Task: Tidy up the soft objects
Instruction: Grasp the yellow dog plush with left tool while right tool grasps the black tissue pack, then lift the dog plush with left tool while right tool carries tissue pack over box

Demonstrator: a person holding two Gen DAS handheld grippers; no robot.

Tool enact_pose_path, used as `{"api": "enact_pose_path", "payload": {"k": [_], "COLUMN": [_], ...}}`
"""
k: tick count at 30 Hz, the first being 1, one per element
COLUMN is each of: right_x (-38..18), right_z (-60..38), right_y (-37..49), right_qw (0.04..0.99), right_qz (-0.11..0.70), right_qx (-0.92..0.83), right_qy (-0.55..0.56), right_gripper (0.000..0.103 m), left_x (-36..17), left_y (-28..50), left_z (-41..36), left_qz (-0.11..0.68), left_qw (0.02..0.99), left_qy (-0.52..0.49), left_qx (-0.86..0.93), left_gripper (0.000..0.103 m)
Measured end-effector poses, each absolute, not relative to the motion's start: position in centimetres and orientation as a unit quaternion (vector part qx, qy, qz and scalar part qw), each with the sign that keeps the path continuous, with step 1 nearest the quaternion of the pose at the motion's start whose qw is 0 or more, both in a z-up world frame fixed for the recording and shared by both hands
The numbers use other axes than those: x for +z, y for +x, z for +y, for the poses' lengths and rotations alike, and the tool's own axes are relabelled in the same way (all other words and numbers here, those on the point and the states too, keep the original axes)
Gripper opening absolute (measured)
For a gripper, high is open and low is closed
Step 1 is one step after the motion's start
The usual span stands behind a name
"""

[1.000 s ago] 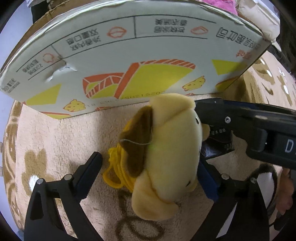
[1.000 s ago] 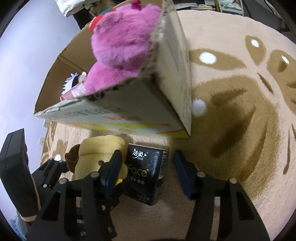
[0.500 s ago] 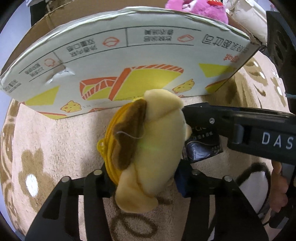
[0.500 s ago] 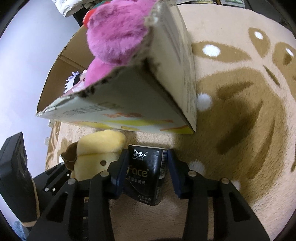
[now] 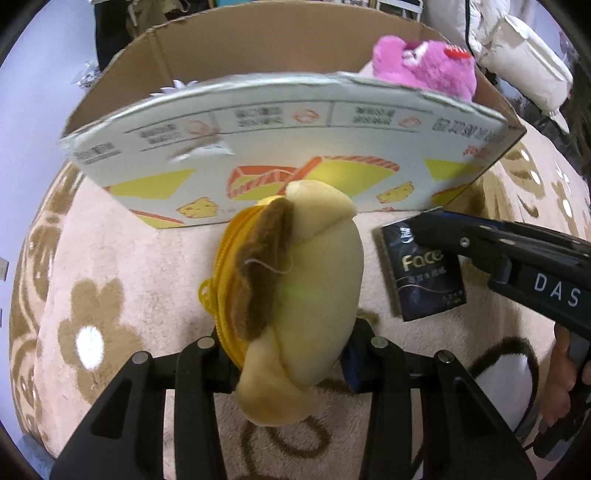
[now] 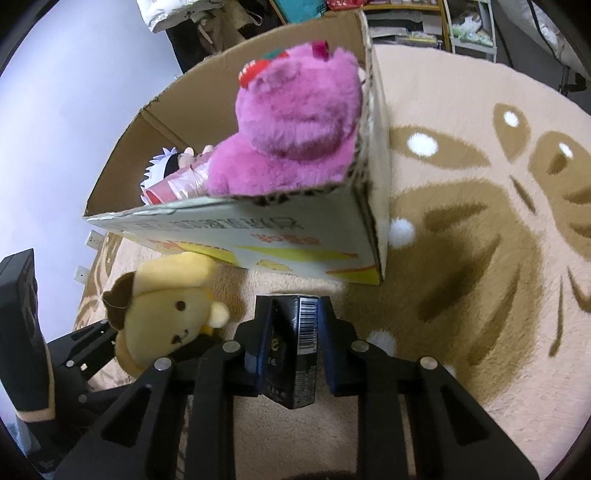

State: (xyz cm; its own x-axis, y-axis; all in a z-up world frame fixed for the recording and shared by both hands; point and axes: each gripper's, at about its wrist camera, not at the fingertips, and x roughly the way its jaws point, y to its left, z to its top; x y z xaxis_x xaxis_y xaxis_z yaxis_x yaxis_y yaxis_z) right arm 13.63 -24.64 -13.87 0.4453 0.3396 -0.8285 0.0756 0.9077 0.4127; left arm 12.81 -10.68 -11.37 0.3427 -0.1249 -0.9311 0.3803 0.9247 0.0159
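Note:
My left gripper (image 5: pixel 288 354) is shut on a yellow plush dog (image 5: pixel 306 288) with brown ears and holds it above the rug, in front of the cardboard box (image 5: pixel 280 122). The dog also shows in the right wrist view (image 6: pixel 166 314). My right gripper (image 6: pixel 291 332) is shut on a black tissue pack (image 6: pixel 295 350), lifted off the rug; the pack also shows in the left wrist view (image 5: pixel 424 273). The box (image 6: pixel 295 236) holds a pink plush bear (image 6: pixel 295 122) and a small doll (image 6: pixel 173 173).
A beige rug with brown patterns (image 6: pixel 480 258) lies under everything. White bedding (image 5: pixel 517 59) lies behind the box at the right. Shelves (image 6: pixel 461 22) stand at the far edge of the rug.
Both grippers closed, the left on the plush dog and the right on the tissue pack, and both have lifted. The box top and its contents have come into view.

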Motion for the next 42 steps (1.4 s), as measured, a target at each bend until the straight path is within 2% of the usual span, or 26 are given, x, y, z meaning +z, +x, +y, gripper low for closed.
{"api": "enact_pose_path", "payload": {"k": [19,42], "right_x": [-8.1,0.0], "right_z": [-26.5,-25.7], "right_y": [8.3,5.0], "right_qw": [0.873,0.922], "right_qz": [0.444,0.350], "right_qx": [0.061,0.068], "right_qy": [0.191,0.150], "right_gripper": [0.024,0.024], "left_x": [-5.5,2.5], "left_y": [8.4,7.2], "left_z": [-9.4,-6.9], "left_qz": [0.488,0.352], "left_qw": [0.857,0.921], "left_qy": [0.120,0.150], "left_qx": [-0.114,-0.076], "left_gripper": [0.040,0.040]}}
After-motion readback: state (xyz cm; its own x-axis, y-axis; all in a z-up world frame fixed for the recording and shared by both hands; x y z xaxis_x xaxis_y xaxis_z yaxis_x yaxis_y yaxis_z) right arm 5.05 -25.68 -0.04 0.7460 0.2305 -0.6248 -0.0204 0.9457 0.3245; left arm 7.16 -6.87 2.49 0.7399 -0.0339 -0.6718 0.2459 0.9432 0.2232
